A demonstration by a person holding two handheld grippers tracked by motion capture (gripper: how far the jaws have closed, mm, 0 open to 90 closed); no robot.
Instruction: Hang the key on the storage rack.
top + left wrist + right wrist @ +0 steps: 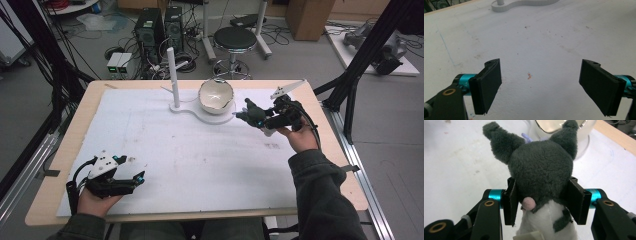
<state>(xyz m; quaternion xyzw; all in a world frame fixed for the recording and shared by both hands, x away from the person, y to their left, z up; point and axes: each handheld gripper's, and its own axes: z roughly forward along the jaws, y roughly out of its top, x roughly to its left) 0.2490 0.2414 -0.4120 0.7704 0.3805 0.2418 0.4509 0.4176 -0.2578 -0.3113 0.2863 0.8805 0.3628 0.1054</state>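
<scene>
My right gripper (251, 116) pinches a fuzzy grey-and-white plush toy (540, 167) by its soft round head, held just beside the glossy white bowl (216, 95) on its flat white stand (200, 111). My left gripper (540, 83) rests spread wide over the scuffed white mat (544, 42).

Open white mat (200, 160) between both hands; only the bowl (216, 96) and upright post (172, 77) obstruct the far edge.

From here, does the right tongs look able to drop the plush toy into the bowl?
Probably yes: the right tongs hold the plush toy just beside the bowl, nothing between.
</scene>
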